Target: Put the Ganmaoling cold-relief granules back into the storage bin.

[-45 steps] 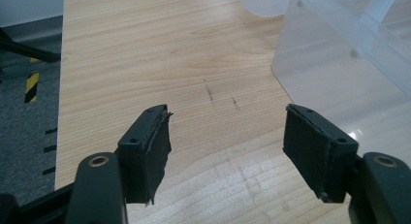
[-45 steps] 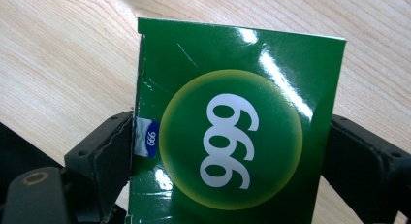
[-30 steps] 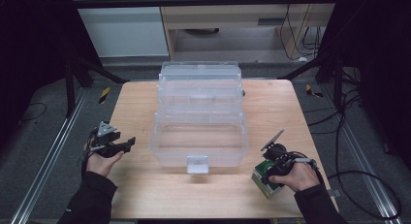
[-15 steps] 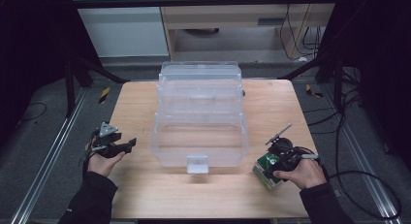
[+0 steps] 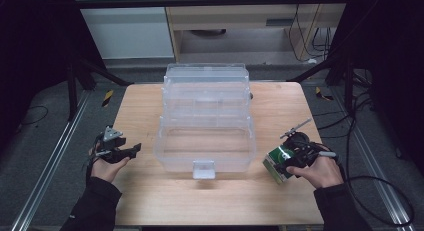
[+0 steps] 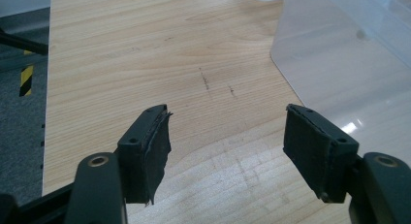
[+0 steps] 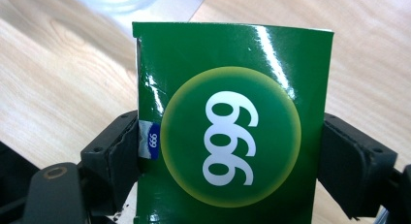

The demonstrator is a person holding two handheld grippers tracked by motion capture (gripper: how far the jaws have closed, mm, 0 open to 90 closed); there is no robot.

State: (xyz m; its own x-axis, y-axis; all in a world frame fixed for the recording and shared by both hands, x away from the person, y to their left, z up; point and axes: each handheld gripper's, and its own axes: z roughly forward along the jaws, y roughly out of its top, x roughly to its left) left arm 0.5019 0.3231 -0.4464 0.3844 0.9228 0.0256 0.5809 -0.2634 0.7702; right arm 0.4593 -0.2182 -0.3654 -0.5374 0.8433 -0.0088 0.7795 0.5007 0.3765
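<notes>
In the right gripper view the green box (image 7: 232,122) runs off the bottom edge, so its lower end is cut away, and its 2 side faces sit hidden behind the black pads. In the high view the box (image 5: 276,161) is too small to read, and the hand (image 5: 320,171) probably covers part of it. The clear plastic case (image 6: 349,54) is cut off by the left gripper view's top and right edges.

Clear plastic organizer box (image 5: 206,121) in the middle of the wooden counter (image 5: 150,191), lid standing open at the back, white latch (image 5: 203,169) on the front wall. Beyond the counter's far edge, a pale cabinet (image 5: 240,21) with cables (image 5: 305,26) hanging. Left of the counter, grey floor (image 5: 45,141), a metal rail (image 5: 45,176), yellow-black tape (image 5: 107,97).
</notes>
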